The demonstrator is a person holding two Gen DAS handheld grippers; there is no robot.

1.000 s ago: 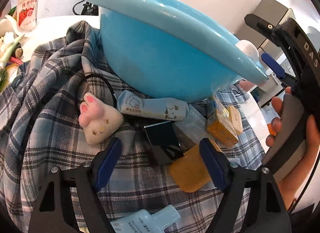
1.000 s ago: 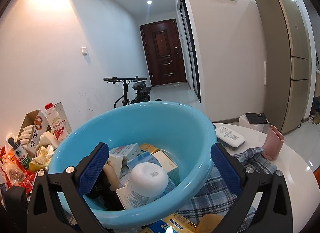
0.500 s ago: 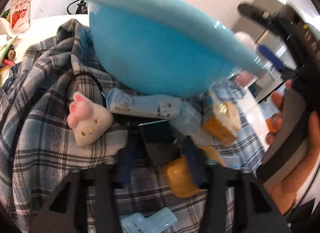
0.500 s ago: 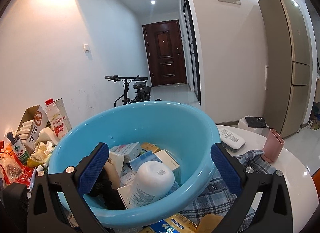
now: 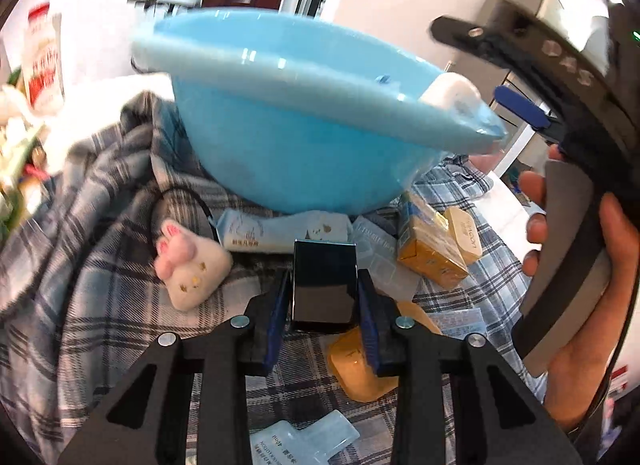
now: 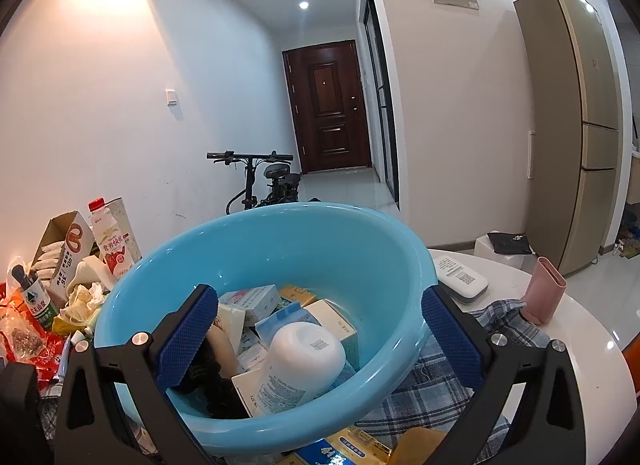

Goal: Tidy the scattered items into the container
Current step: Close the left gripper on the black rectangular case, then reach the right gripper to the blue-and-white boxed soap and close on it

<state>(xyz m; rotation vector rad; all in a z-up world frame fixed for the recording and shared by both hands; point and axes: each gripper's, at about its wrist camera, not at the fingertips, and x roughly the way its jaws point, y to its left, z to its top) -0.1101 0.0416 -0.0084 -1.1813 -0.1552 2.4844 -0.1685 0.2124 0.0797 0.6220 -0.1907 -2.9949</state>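
My left gripper [image 5: 323,283] has a glossy dark box [image 5: 324,269] between its blue pads, jaws closing tight on its sides, lifted just off the plaid cloth [image 5: 100,265]. The blue basin [image 5: 304,137] stands right behind it. On the cloth lie a plush rabbit [image 5: 188,269], a white tube carton [image 5: 280,231], a yellow box [image 5: 430,261], an orange packet [image 5: 360,365] and a pale blue pouch [image 5: 304,441]. My right gripper [image 6: 316,301] stands open over the near rim of the basin [image 6: 280,217], which holds a white bottle [image 6: 300,361] and several boxes.
A hand [image 5: 580,265] holds the right gripper at the right edge. Left of the basin stand a milk bottle [image 6: 114,245] and snack packets [image 6: 24,341]. To its right, a white device [image 6: 460,277] and a pink cup [image 6: 544,289] sit on the round white table [image 6: 592,341].
The left gripper's jaws went from wide open to shut on the dark box, and it has lifted and rolled slightly. The right gripper has kept still.
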